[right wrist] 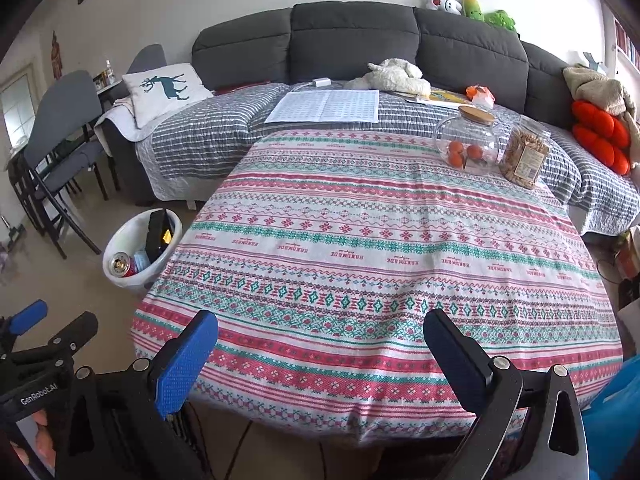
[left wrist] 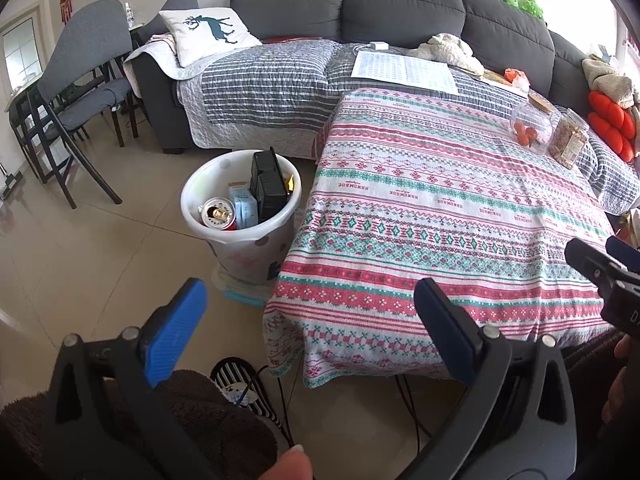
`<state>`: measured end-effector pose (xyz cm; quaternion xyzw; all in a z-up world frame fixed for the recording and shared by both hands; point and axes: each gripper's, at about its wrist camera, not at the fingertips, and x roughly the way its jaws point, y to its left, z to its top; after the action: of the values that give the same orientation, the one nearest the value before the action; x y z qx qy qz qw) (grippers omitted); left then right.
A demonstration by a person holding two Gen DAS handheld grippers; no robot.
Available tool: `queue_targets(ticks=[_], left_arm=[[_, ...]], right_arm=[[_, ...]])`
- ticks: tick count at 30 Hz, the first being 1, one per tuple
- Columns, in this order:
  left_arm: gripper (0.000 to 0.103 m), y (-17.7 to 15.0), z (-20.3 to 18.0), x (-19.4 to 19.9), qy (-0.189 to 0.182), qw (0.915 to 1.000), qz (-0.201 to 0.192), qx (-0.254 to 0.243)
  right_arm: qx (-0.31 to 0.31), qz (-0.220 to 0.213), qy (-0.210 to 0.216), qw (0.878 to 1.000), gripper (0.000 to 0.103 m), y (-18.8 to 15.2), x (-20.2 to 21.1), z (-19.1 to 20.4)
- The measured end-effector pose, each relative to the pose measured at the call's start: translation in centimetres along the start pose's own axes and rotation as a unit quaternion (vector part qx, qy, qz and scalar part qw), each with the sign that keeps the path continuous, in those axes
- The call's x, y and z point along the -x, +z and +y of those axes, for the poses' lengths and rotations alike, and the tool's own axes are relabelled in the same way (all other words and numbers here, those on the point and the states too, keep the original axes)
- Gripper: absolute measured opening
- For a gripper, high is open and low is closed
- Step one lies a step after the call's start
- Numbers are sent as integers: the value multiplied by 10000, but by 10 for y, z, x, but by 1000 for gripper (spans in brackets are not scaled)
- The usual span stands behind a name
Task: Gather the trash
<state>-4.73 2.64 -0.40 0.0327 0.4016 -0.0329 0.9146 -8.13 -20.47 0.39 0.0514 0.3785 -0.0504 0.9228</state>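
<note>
Holding both claws spread and empty, I keep my left gripper (left wrist: 310, 330) over the near table corner and my right gripper (right wrist: 320, 354) above the patterned tablecloth (right wrist: 360, 248). The trash bin (left wrist: 240, 236) stands on the floor beside the table, already holding a can (left wrist: 218, 213) and a black box (left wrist: 269, 184). I judge collecting nearly done; next I must find leftover rubbish, and only the jars (right wrist: 472, 142) stand on the cloth.

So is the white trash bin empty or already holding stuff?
Holding stuff: the white trash bin contains a can and a black box.
</note>
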Motion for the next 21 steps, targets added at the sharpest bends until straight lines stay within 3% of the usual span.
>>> queue_targets(ticks=[21], left_arm=[[103, -1, -6, -6, 26, 9999, 119, -60]], right_arm=[[-181, -51, 99, 9998, 103, -1, 6, -8]])
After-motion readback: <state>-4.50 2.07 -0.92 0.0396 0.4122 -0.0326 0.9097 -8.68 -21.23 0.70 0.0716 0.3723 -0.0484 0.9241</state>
